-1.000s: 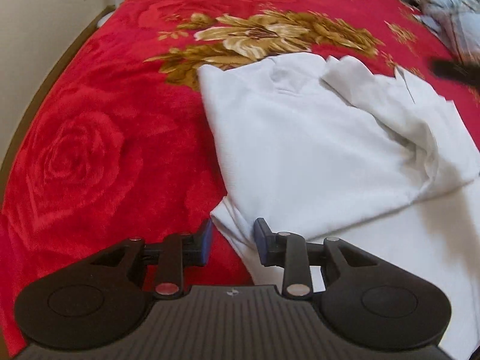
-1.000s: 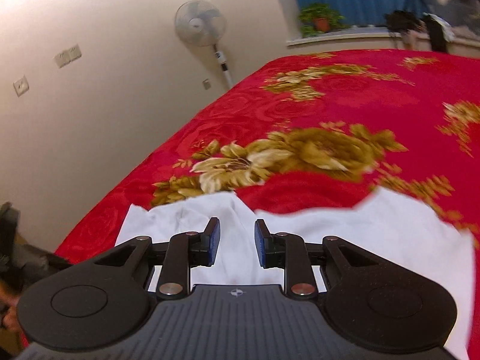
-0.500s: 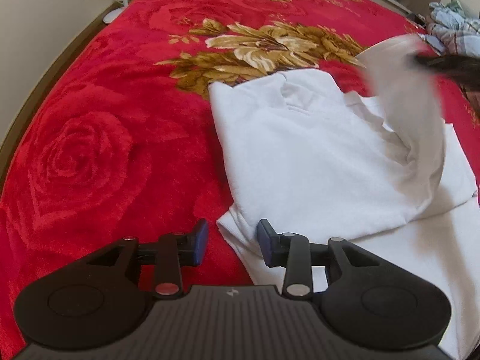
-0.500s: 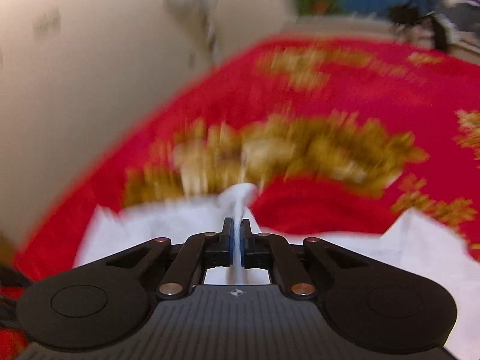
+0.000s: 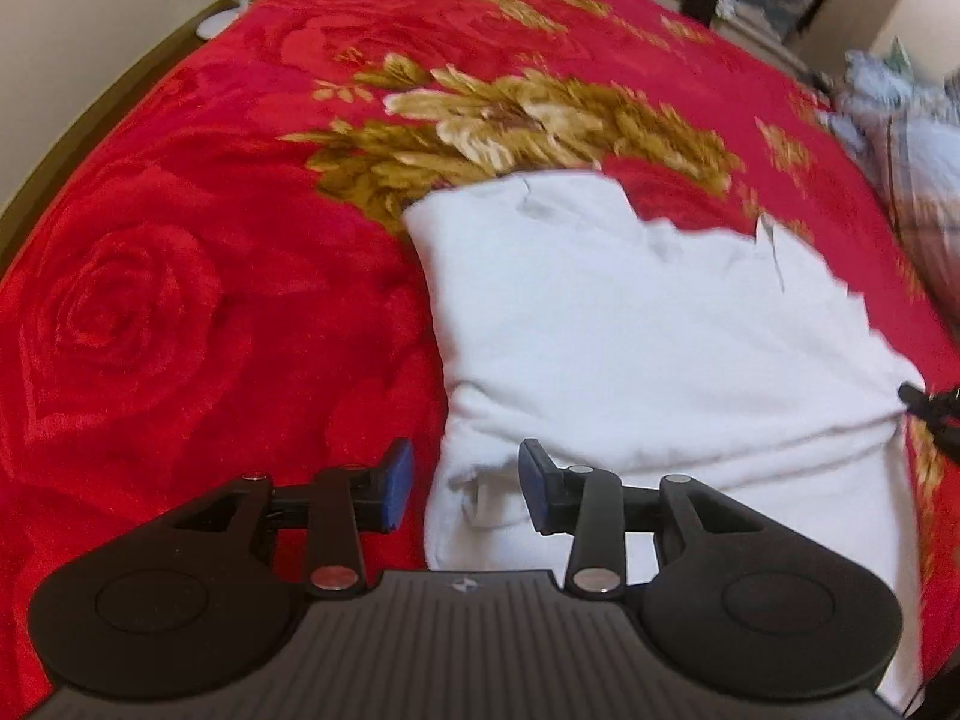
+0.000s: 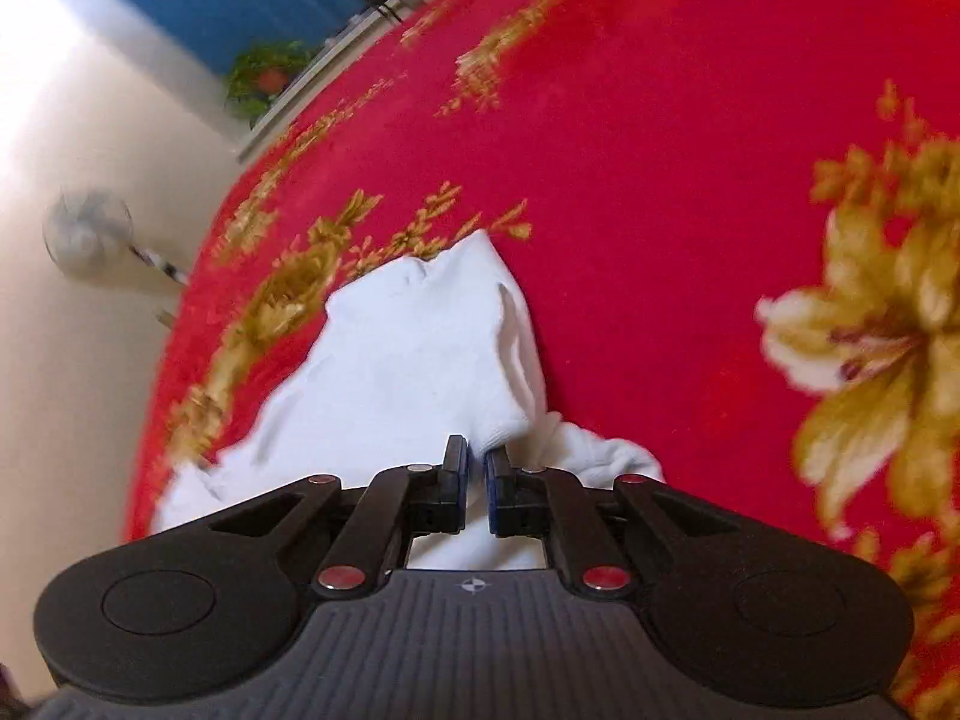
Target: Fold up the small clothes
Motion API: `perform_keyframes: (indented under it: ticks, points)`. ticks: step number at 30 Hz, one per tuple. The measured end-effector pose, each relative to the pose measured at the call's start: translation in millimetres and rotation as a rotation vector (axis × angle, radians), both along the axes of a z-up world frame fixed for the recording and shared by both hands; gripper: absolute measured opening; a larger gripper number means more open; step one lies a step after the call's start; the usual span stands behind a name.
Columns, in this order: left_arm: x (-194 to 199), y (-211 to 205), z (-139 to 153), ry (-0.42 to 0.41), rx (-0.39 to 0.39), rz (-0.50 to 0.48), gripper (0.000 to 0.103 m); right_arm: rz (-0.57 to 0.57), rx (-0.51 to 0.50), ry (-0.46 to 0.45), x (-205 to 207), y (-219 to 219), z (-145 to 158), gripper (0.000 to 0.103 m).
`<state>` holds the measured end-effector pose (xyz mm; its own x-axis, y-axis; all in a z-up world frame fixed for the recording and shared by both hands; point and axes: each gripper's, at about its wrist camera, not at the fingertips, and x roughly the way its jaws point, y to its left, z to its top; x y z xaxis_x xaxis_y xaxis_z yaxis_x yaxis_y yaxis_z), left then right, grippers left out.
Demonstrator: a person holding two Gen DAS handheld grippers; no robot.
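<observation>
1. Setting: a small white knit garment lies on a red plush blanket with gold flower motifs. It sits near the middle of the bed, just below the large gold bloom.
2. Done so far: the garment's right side is folded over its body, giving a compact, roughly rectangular shape with a stepped upper edge. A narrower band of white cloth runs along the near edge.
3. Left gripper: its jaws have just been opening. They stand apart over the garment's near left corner, with cloth lying between the blue pads and neither pad pressing on it.
4. Right gripper: its jaws are clenched almost fully, pinching a thin fold of the white garment at its right edge.
5. Left to do, as judged: release the pinched fold, fold the near band upward, and smooth the bundle.
</observation>
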<state>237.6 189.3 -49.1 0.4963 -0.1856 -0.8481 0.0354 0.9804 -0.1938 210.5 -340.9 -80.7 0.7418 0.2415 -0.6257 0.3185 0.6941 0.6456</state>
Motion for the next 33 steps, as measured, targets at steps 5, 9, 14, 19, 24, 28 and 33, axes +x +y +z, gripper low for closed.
perform_keyframes:
  ticks: [5, 9, 14, 19, 24, 28, 33]
  points:
    - [2.9, 21.5, 5.1, -0.032, -0.101, 0.13, 0.044, 0.005, -0.07, -0.026, 5.6, 3.1, -0.3, 0.021]
    - [6.8, 21.1, -1.4, -0.015, -0.138, 0.135, 0.043, 0.004, -0.079, -0.058, 12.2, -1.8, 5.6, 0.007]
    - [6.4, 14.9, -20.5, 0.049, -0.077, 0.073, 0.014, 0.036, -0.102, -0.333, -3.6, 3.8, 47.0, 0.007]
    - [-3.6, 21.3, -19.8, 0.063, -0.075, 0.049, 0.012, 0.009, -0.173, 0.083, 22.5, -5.9, -0.5, 0.022]
    - [-9.0, 17.0, -9.0, 0.025, -0.038, 0.04, 0.013, -0.057, -0.32, 0.016, 16.0, -3.1, 17.1, 0.029]
    - [-15.9, 9.8, 13.6, -0.133, -0.063, 0.014, 0.013, -0.03, -0.308, -0.152, 6.9, 1.0, 37.4, 0.029]
    - [-4.0, -2.6, -21.2, -0.012, -0.023, -0.018, 0.014, 0.146, -0.233, 0.03, 35.4, 7.9, 0.9, 0.025]
